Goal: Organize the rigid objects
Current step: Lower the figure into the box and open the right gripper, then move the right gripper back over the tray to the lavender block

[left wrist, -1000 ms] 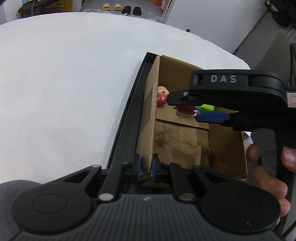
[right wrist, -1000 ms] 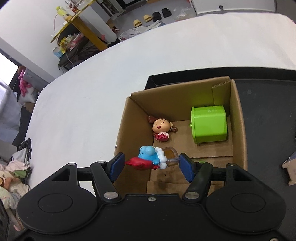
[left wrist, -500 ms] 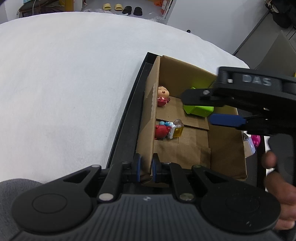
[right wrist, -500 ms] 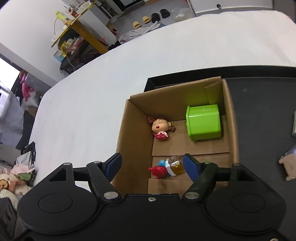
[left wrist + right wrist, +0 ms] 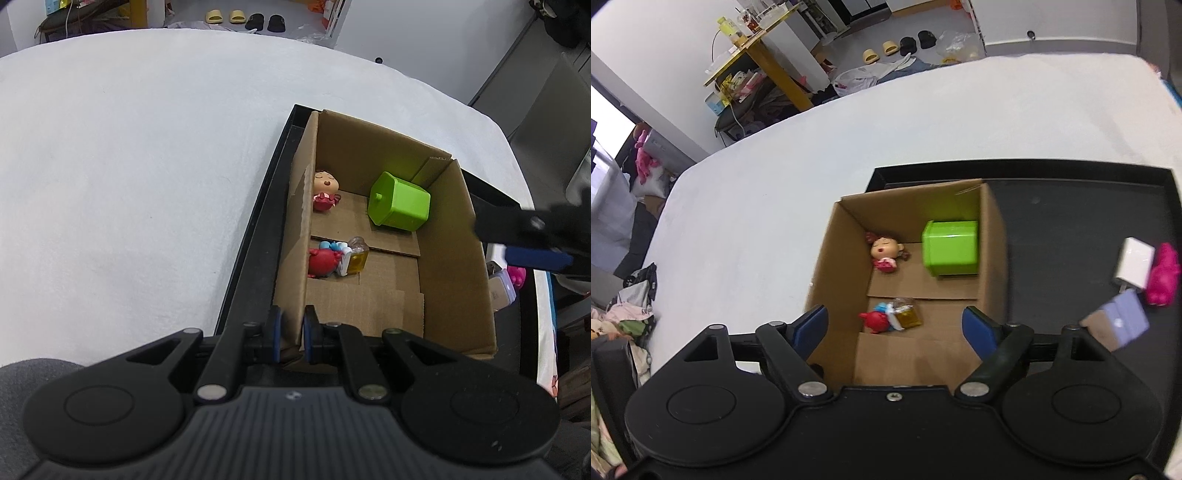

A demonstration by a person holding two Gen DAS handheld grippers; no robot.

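Cardboard box sitting on a black tray on a white-covered table. Inside the box lie three toys: a green cube-shaped container at the far end, a small sleeping-face doll figurine against the left wall, and a red-and-blue figure with a small amber bottle nearer the middle.

The left gripper is pinching the box's near wall, its blue pads pressed on the cardboard, seemingly steadying it. The right gripper hangs above the box with its fingers spread wide — the jaws have just been opening, and nothing sits between them.

Judging by this, sorting is partly done. On the tray outside the box remain a white block, a pink toy and a lilac card-like piece — probably next to be collected.
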